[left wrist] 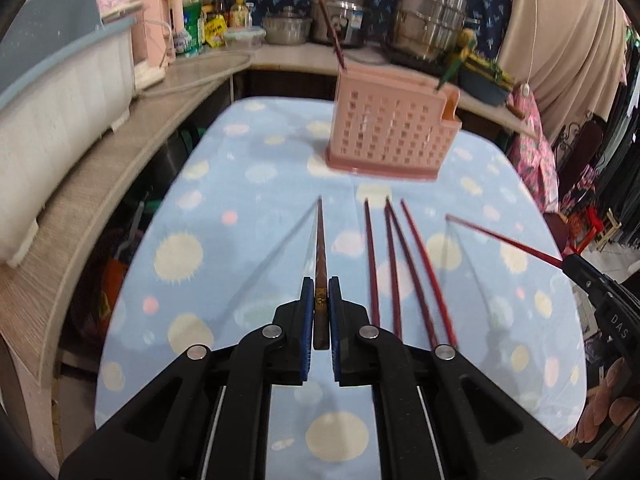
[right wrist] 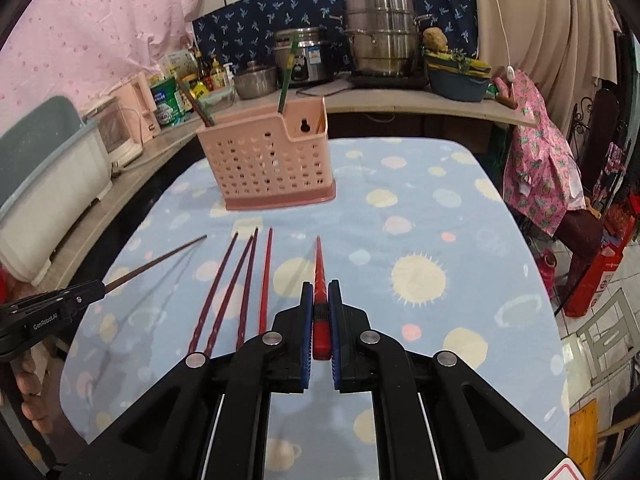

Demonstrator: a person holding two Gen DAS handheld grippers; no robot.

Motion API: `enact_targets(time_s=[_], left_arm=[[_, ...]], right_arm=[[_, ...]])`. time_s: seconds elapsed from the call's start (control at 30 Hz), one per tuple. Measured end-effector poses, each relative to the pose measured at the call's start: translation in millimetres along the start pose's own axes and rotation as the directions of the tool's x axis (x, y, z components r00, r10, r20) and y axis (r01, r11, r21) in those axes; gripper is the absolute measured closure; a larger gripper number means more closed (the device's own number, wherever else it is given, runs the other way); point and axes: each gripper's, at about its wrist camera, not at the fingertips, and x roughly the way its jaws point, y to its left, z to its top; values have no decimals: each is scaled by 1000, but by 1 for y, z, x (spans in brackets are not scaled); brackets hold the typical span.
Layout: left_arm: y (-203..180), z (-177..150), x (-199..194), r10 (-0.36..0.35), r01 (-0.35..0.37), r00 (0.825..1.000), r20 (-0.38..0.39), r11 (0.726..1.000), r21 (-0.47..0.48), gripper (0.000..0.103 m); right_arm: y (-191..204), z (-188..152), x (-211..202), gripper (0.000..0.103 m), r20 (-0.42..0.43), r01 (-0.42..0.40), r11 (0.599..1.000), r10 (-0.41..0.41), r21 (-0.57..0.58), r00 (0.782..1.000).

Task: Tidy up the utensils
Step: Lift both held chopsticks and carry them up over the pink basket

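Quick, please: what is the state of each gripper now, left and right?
Left gripper: closed, holding a brown chopstick.
Right gripper: closed, holding a red chopstick.

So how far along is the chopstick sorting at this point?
Done: the pink holder already has a few sticks in it. In hand: left gripper clamps a brown chopstick, right gripper a red chopstick. Left: four dark red chopsticks on the tablecloth.

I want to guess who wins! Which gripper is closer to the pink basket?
Too close to call. The left gripper and right gripper both hover short of the pink basket, each shut on a chopstick, one on either side of the four chopsticks lying between them.
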Motion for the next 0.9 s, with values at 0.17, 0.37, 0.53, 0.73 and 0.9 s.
enact_targets(time_s=[0.17,0.37,0.53,0.73,0.9], left_arm=[[-3,47,-15,-3,3,996,89,1000,2,96],[-5,101,-16,-3,4,989,146,1000,-5,96],[-8,146,-19,-23,27,982,188,999,-19,96],[-17,201,-42,-61,73,956,288,997,-32,96],[-21,242,-56,-70,93,929,363,994,-48,96]], right_arm=[[-5,37,-6,96,63,-20,1000,19,18,998],[-11,88,-1,96,126,-30,999,26,31,992],[-14,132,1,96,180,-70,996,58,59,982],[-12,187,-4,96,258,-157,983,128,92,958],[-1,227,-4,96,323,-196,977,157,90,933]])
